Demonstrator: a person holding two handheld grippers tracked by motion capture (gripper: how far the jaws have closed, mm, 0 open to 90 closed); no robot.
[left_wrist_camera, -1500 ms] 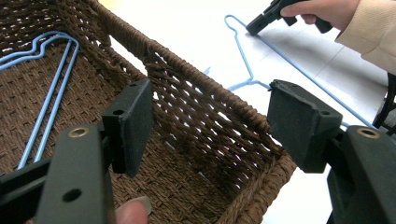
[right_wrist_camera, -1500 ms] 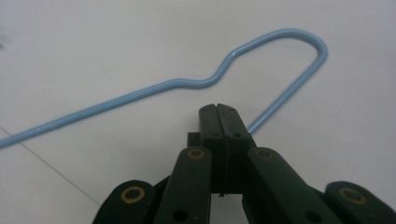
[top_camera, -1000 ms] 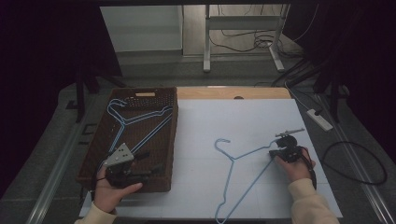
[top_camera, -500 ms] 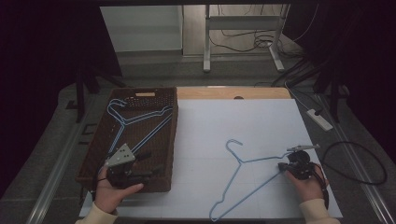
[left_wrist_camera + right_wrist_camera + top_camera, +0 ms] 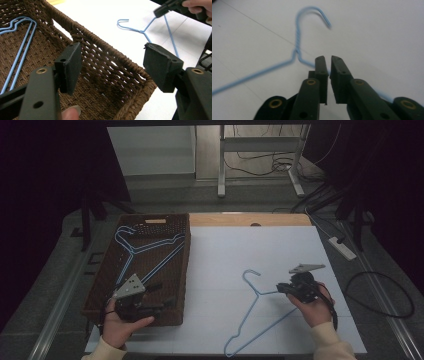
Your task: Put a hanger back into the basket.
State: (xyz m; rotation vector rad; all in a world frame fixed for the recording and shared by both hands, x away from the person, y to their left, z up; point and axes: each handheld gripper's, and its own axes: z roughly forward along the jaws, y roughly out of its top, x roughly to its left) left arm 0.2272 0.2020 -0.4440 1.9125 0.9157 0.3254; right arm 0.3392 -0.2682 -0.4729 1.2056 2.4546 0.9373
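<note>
On the white table top lies a blue wire hanger [image 5: 260, 294], hook pointing away from me. My right gripper [image 5: 281, 289] is shut on its right shoulder wire, just beside the twisted neck [image 5: 297, 47]. In the right gripper view the gripper [image 5: 328, 60] pinches the thin wire, with the hook [image 5: 312, 10] ahead. My left gripper [image 5: 162, 296] is held open over the near right corner of a brown wicker basket [image 5: 182, 270], nothing between its fingers. The left gripper view has this gripper [image 5: 115, 65] spread wide above the basket rim [image 5: 105, 47].
Blue wire hangers [image 5: 142, 245] lie flat in the basket, also seen as hangers [image 5: 17, 50] on its floor. A power strip [image 5: 342, 247] and loose cable [image 5: 385, 295] sit off the table's right side. Bare white table surface [image 5: 240, 245] stretches behind the hanger.
The right gripper pulled the hanger to the right and a little nearer, turning it slightly, then eased back left. The left gripper stayed still over the basket corner.
</note>
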